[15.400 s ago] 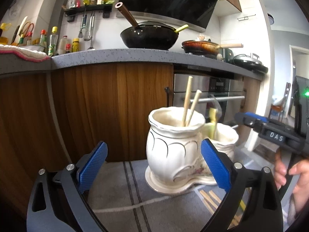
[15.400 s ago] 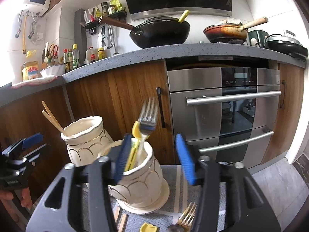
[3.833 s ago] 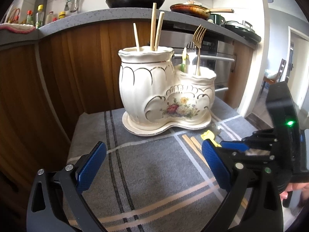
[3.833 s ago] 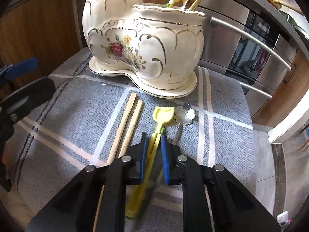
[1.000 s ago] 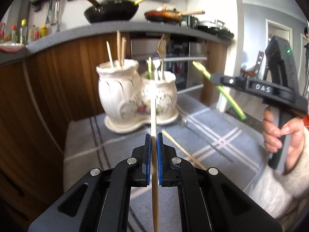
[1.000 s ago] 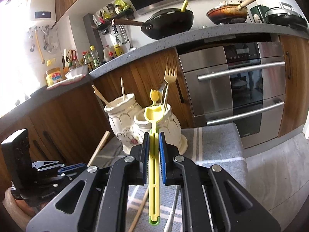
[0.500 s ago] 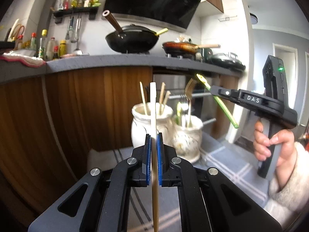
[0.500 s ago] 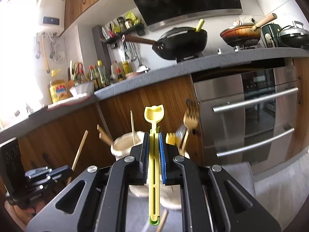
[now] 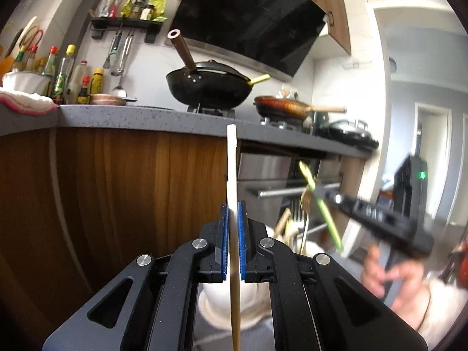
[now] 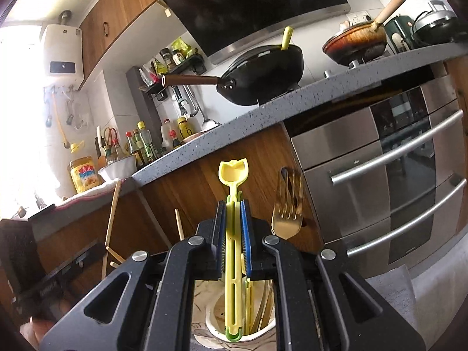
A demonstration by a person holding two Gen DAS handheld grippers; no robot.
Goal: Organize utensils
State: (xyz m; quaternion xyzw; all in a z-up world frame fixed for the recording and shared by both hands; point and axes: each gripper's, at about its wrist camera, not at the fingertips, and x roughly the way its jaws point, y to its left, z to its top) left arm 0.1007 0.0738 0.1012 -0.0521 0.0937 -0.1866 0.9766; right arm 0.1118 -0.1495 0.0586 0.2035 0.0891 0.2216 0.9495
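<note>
Chopstick, pale and upright, is sitting pinched in the left claw; the right claw is clamping a yellow-green utensil over the white holder's rim, lower centre.

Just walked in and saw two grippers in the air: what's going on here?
A person is sorting utensils into a white ceramic holder. The left gripper is shut on a wooden chopstick, held upright. The right gripper is shut on a yellow plastic utensil, its lower end over the holder's mouth, beside a gold fork already standing inside.
</note>
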